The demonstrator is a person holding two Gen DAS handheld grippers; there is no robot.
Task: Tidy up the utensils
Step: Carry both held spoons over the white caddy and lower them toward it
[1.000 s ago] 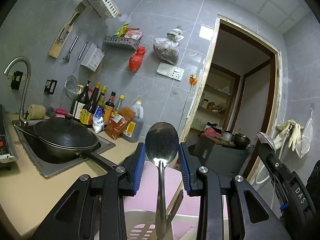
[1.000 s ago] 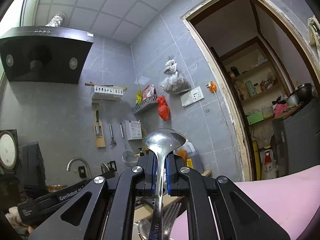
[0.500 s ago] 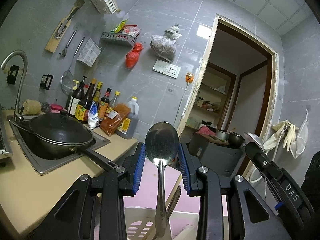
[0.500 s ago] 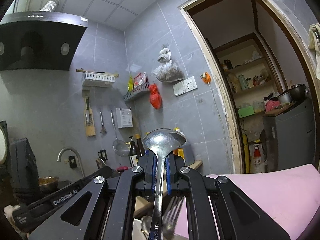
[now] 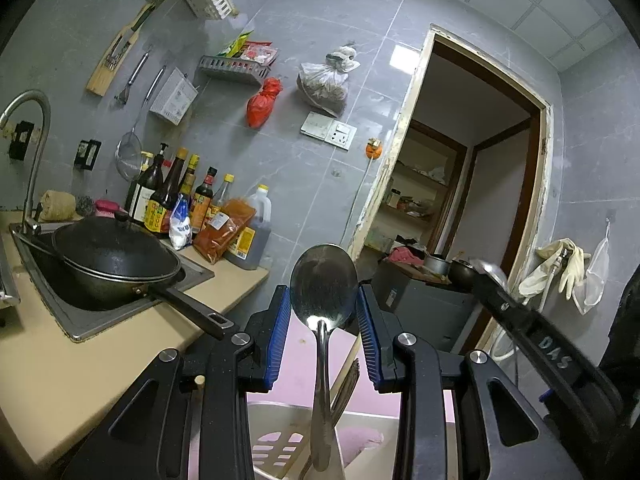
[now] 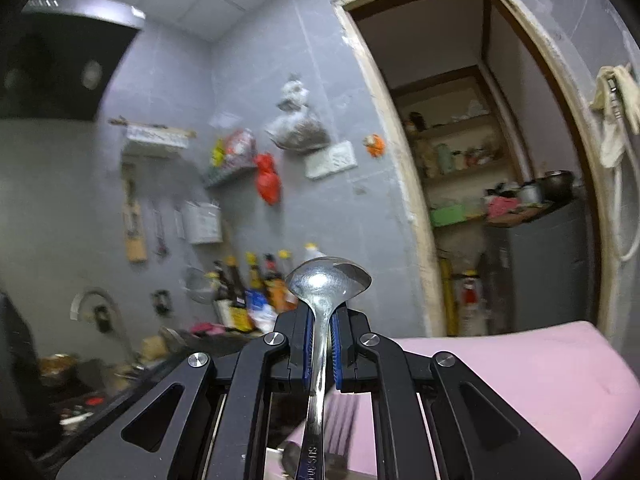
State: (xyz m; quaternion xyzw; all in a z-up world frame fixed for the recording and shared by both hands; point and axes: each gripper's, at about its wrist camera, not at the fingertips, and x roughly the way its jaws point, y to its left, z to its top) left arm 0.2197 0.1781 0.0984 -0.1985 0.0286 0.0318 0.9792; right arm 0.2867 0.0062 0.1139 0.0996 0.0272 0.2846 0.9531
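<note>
Right claw (image 6: 320, 344) is clenched on the neck of an upright steel spoon (image 6: 328, 280), bowl above the pads, while the left claw (image 5: 323, 334) stands released around a second spoon (image 5: 324, 284) standing in a white slotted holder (image 5: 276, 436) beside the table (image 5: 60, 372).

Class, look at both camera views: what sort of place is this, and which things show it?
A home kitchen, most likely. A wok sits in the sink under a tap, sauce bottles line the tiled wall, and a range hood hangs above.
</note>
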